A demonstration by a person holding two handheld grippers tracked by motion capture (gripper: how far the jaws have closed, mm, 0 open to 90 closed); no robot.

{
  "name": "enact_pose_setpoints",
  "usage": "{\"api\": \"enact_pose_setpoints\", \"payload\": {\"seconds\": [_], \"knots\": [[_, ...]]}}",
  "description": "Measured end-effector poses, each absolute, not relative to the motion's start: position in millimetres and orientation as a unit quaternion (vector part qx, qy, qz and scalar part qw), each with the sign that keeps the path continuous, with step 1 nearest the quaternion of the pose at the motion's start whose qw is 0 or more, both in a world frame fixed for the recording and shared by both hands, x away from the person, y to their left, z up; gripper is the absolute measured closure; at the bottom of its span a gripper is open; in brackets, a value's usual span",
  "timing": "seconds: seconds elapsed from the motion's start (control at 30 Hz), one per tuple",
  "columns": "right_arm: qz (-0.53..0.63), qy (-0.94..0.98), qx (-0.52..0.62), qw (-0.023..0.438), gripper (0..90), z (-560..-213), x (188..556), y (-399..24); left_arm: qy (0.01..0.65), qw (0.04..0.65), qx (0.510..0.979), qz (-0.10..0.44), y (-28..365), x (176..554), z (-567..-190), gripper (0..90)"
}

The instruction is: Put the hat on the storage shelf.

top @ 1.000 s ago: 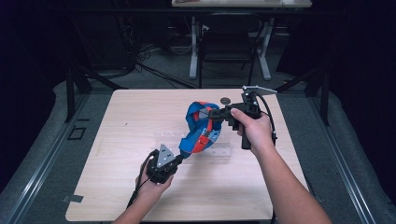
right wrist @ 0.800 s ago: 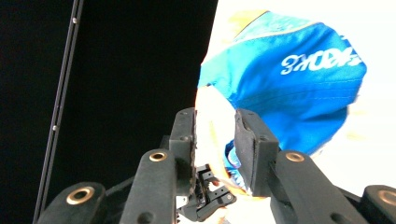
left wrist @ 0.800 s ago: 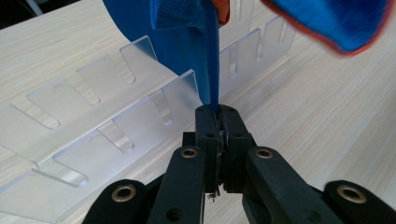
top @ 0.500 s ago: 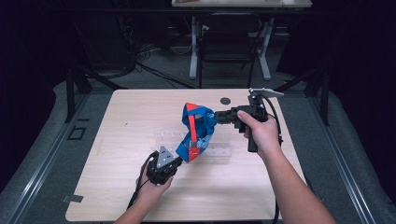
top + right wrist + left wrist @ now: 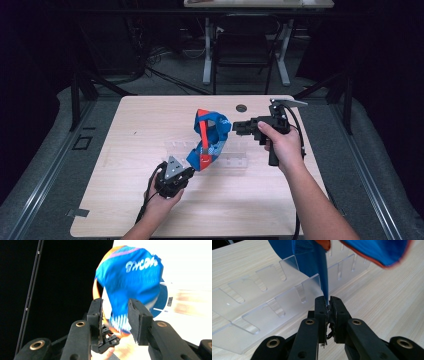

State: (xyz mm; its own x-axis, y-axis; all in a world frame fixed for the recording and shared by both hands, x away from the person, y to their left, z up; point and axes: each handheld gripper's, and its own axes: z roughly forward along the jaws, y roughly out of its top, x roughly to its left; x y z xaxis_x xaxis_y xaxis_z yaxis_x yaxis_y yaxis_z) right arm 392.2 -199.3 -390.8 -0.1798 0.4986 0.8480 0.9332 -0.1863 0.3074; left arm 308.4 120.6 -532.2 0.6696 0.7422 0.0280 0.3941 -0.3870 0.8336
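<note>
- left gripper (image 5: 189,169), near left of the table: jaws clamped on the low edge of the blue garment (image 5: 207,137); in the left gripper view the jaw tips (image 5: 327,305) pinch a thin fold of blue cloth (image 5: 322,270) that rises straight from them.
- blue garment, mid-table: soft, limp knit, blue with a red-orange band and white lettering (image 5: 141,263); it hangs stretched in the air from the left gripper up toward the right gripper (image 5: 238,127), above the clear rack (image 5: 235,161).
- clear rack: a flat, stiff transparent plastic piece with upright slotted tabs (image 5: 289,265), glossy, lying on the pale wood-grain table (image 5: 125,150) just beyond the left gripper.
- right gripper, farther and to the right: in the right gripper view the jaws stand apart with the cloth's striped hem (image 5: 120,322) between them, not pressed; released, by the look of it.
- step in hand, as judged: opening or spreading the garment between two holds. the next move likely calls for the right jaws to shut on the hem while the left keeps its pinch.
- small dark round disc (image 5: 241,107), far edge of the table, apart from the work.
</note>
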Motion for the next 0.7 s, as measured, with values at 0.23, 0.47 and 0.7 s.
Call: {"api": "enact_pose_setpoints", "payload": {"seconds": [0.23,0.47,0.7], "knots": [[-0.478,-0.601,-0.601,0.218,64.0,-391,389,-201,0.353,0.428,0.806,0.207,123,305,-531,80.4],[-0.476,-0.603,-0.604,0.211,61.9,-393,385,-206,0.356,0.43,0.804,0.204,130,304,-528,69.8],[-0.466,-0.612,-0.609,0.194,61.4,-396,378,-214,0.365,0.436,0.8,0.192,143,301,-525,58.1]]}}
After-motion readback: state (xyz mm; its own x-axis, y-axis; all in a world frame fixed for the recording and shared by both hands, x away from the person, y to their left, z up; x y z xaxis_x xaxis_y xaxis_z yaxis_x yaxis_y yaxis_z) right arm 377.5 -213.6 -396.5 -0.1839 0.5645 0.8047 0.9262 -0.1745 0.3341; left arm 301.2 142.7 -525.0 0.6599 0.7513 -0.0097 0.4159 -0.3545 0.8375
